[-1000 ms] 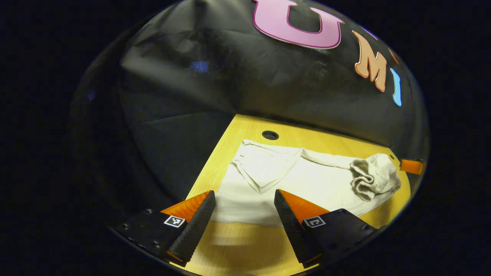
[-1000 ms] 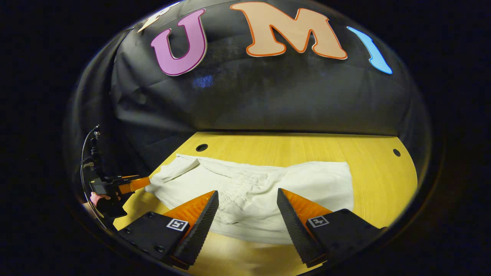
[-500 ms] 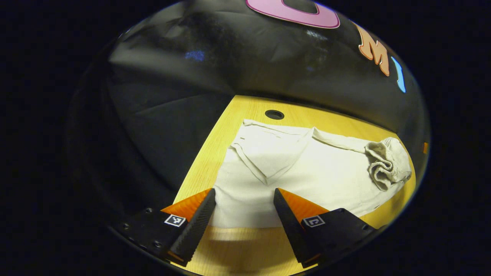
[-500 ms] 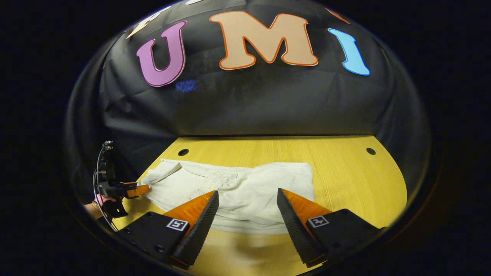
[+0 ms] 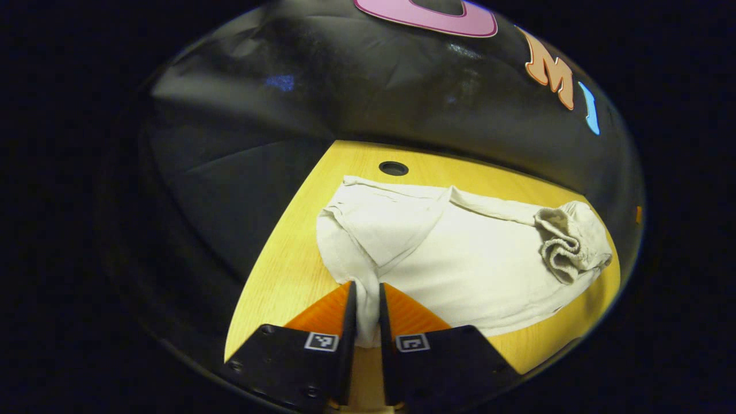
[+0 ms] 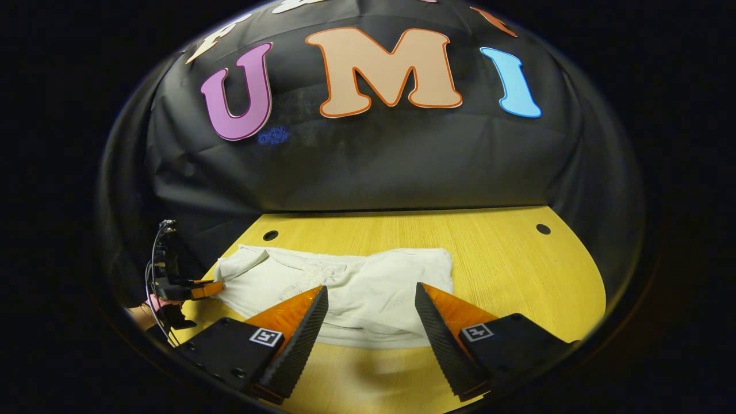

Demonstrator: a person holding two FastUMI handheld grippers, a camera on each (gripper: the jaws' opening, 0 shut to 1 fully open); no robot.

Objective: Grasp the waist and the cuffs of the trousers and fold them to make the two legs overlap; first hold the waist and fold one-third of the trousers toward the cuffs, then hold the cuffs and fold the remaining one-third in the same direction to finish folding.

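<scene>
Cream trousers [image 5: 460, 259] lie on the yellow wooden table [image 5: 276, 276], with the gathered waist [image 5: 566, 247] folded over onto the legs at the right. My left gripper [image 5: 365, 302] is shut on the near cuff edge, and cloth shows pinched between its fingers. In the right gripper view the trousers [image 6: 356, 282] stretch across the table's left half. My right gripper [image 6: 371, 290] hangs open above their near edge with nothing between its fingers. The left gripper [image 6: 204, 287] also shows there at the cuff end, held by a hand [image 6: 152, 303].
The black cloth wall rises behind the table. Round holes sit in the tabletop near the back edge [image 5: 393, 168] [image 6: 270, 235] [image 6: 543, 229]. Bare wood [image 6: 517, 276] lies right of the trousers. The table's left edge [image 5: 270, 230] runs close to the cuffs.
My left gripper moved in and shut on the cuff edge. My right gripper, still open, drew back from the trousers, which now look smaller and farther off in its view.
</scene>
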